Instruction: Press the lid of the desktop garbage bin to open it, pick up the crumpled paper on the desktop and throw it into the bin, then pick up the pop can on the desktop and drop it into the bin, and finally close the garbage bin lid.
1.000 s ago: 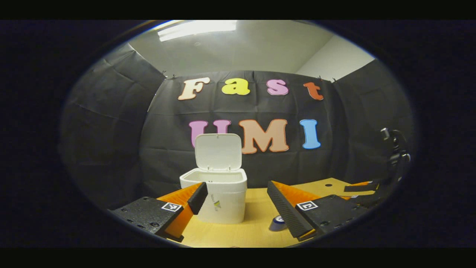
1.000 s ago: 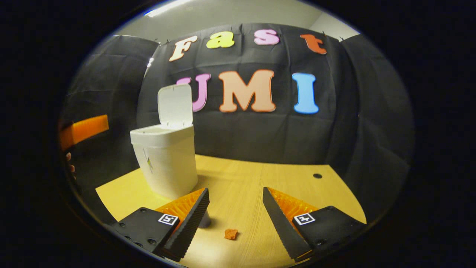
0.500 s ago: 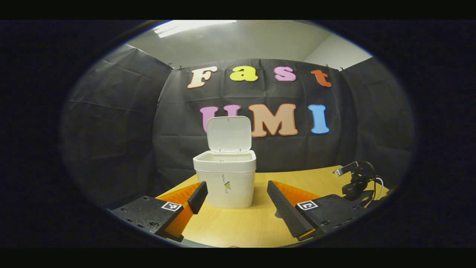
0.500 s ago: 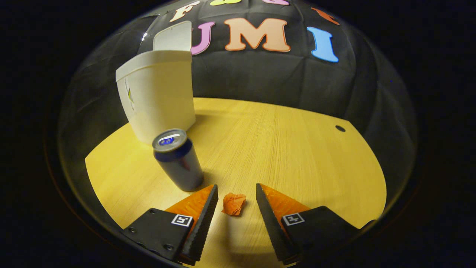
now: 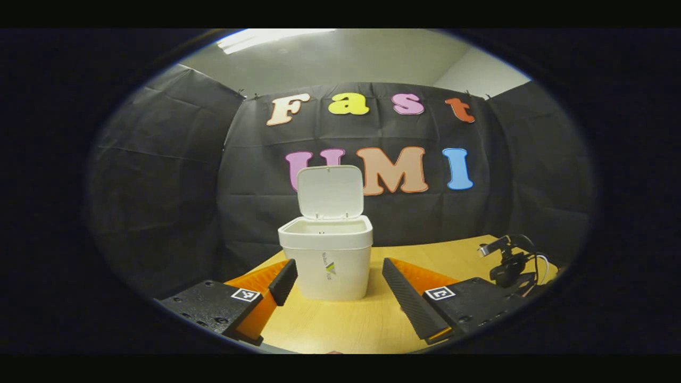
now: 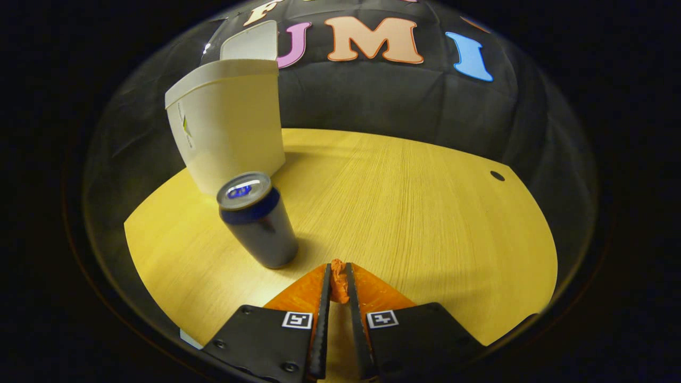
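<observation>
Listing from largest to smallest, we begin with the wooden surface (image 6: 404, 213), which carries everything else.

Garbage bin (image 5: 332, 260): white, upright at 12 o'clock in the left gripper view and at 10 o'clock in the right gripper view. Its lid (image 5: 330, 191) stands raised at the back, so we count the opening step as done. What we can see of the inside past the rim looks bare; the bottom is hidden from us.

Left gripper (image 5: 340, 282): fingers spread wide, holding nothing, pointed at the bin.

Right gripper (image 6: 335, 287): half a second ago its fingers stood apart on either side of the paper; now they have drawn narrow and pinch it between their tips. We judge that the grasp is made and that the lift and carry to the bin come next.

Pop can (image 6: 259, 221): dark blue, upright, just beside the right gripper at 10 o'clock and in front of the bin, untouched. We reckon it could be knocked on the way over.

Crumpled paper (image 6: 337, 276): orange, small, clamped low over the surface at 6 o'clock in the right gripper view.
</observation>
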Tool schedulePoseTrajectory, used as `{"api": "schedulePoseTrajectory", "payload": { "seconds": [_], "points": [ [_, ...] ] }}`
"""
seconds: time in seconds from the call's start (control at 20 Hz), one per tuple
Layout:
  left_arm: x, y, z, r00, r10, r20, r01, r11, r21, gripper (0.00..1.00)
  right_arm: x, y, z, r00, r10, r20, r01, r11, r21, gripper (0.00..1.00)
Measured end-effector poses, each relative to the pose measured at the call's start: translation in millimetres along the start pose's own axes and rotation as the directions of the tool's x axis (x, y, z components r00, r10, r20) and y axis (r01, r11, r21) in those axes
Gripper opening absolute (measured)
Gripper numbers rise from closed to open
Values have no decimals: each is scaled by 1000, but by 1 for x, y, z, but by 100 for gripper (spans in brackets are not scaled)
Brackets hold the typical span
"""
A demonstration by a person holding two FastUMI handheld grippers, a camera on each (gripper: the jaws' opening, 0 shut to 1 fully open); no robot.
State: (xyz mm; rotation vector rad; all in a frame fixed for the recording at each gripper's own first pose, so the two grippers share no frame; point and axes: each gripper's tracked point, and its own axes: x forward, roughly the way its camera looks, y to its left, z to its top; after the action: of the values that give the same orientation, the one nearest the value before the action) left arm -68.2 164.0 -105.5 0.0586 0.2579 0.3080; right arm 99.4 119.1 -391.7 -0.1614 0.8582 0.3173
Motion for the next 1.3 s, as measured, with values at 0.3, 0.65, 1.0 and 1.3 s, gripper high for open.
{"api": "schedulePoseTrajectory", "payload": {
  "seconds": [0.3,0.65,1.0,1.3],
  "points": [
    [26,5,14,995,-80,59,81,997,-16,99,-70,23,145,965,14,263,-12,1000,-7,23],
    [38,59,5,996,-69,47,71,996,-44,98,-98,140,301,858,159,489,-102,985,-141,22],
    [35,115,-20,1000,-17,-7,17,999,-51,96,-27,225,333,876,217,432,-140,969,-204,24],
    [35,117,-32,999,-18,-35,15,997,-70,96,-16,230,323,897,217,385,-153,970,-189,41]
  ]
}}
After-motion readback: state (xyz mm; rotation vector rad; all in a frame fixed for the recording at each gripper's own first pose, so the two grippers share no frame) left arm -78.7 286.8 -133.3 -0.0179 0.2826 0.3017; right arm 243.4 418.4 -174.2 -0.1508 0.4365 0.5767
